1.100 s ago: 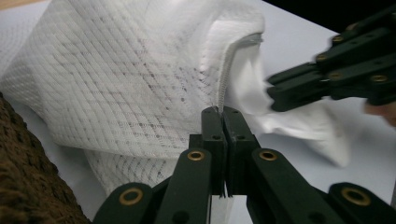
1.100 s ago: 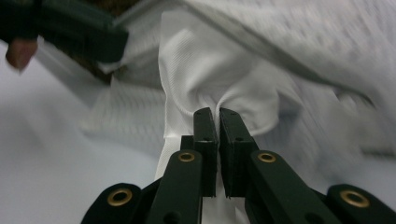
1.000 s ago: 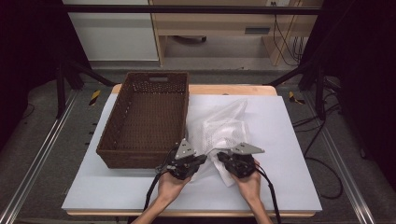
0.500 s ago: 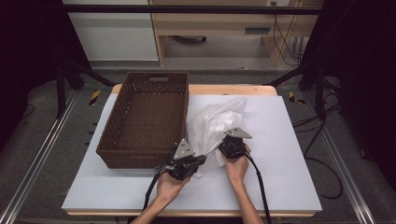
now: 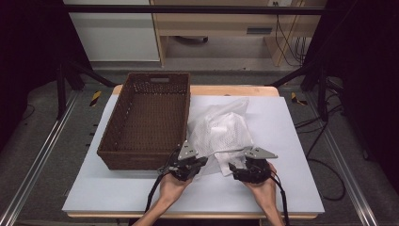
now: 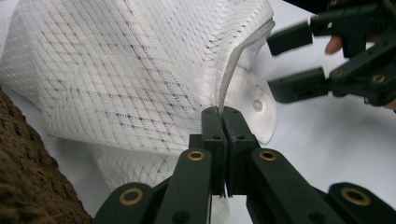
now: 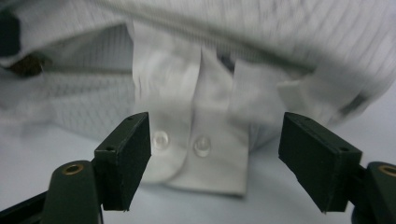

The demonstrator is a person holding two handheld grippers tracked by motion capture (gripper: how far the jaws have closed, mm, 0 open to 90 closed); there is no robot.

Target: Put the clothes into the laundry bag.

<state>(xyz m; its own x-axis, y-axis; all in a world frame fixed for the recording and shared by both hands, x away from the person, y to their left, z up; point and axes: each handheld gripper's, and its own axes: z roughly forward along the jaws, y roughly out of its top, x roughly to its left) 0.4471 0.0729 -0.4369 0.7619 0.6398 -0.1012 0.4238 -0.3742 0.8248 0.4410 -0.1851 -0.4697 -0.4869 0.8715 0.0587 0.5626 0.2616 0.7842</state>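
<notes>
A white shirt [image 5: 220, 134] lies crumpled on the white table [image 5: 291, 141], just to the right of a brown basket [image 5: 146, 122] and touching its side. The shirt is inside a see-through mesh bag [image 6: 126, 70] (you can see the little diamond pattern on it).

The left gripper [image 5: 190, 165] sits near the front corner of the basket. Its jaws are pressed tight together on the zipper edge [image 6: 229, 79] of the mesh bag, and the edge rises up from between them. The left hand [image 5: 171, 188] holds it from below.

The right gripper [image 5: 235, 168] is at the front right side of the shirt, held by the right hand [image 5: 263, 190]. Its jaws have just been opening, and now they stand wide apart with nothing pinched in them. Right in front of them lies a cuff [image 7: 196, 144] with two small buttons [image 7: 160, 139]. The pads [image 7: 126, 158] are not touching the cuff.
</notes>
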